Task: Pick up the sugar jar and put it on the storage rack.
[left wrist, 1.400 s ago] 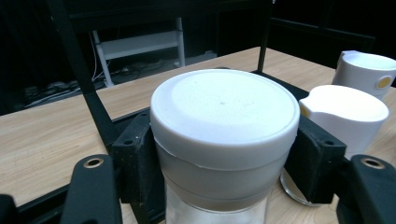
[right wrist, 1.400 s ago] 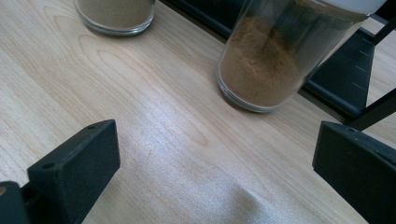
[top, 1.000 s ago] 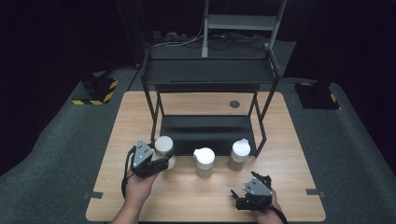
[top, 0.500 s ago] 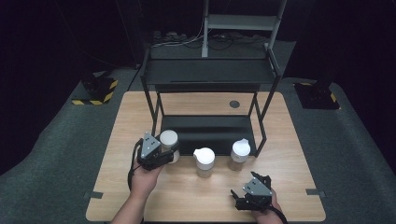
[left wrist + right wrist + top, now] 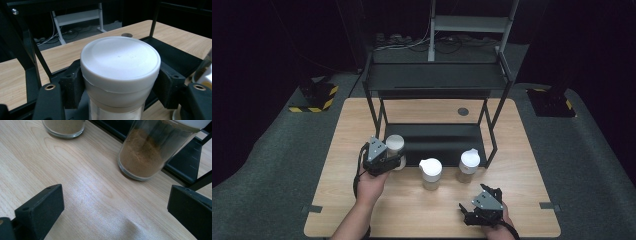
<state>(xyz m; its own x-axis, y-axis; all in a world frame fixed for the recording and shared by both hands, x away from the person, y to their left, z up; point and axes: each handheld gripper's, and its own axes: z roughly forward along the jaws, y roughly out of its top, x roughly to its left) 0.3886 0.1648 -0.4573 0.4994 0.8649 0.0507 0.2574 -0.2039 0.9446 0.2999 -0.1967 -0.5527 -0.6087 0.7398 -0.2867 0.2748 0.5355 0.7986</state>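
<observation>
— What's around you?

— A dark room, and a wooden table (image 5: pixel 362 125) with a black metal rack (image 5: pixel 437 80) standing on it. My left forearm reaches up from the near edge, and my left gripper (image 5: pixel 388 159) is clamped on a white-lidded jar (image 5: pixel 394 146), just at the front left corner of the rack's lower shelf (image 5: pixel 437 142).

— How does the grip look?

— In the left gripper view the pads press both sides of the jar (image 5: pixel 120 72) just below its lid, with the jar upright.

— And your other hand?

— It sits low at the near right edge, right gripper (image 5: pixel 479 210) with jaws wide apart and nothing between them, aimed at two spice jars: one (image 5: pixel 147 152) close ahead, another (image 5: pixel 63 127) farther left.
</observation>
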